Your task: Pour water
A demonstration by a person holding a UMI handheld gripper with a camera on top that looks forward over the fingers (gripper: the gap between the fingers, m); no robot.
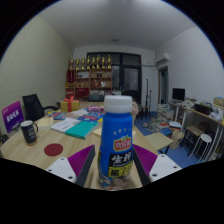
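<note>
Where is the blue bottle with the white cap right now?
In the gripper view, the blue bottle stands upright between the gripper's two fingers, above the wooden table, with a dark mug off to its left.

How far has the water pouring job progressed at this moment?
Done: the blue bottle stands between the fingers of the hand-held gripper, apparently gripped and upright. In hand: holding the bottle above the wooden table. Left: its white cap looks still on, nothing is tilted, and no water flows. The dark mug further along the table may be the target.
</note>
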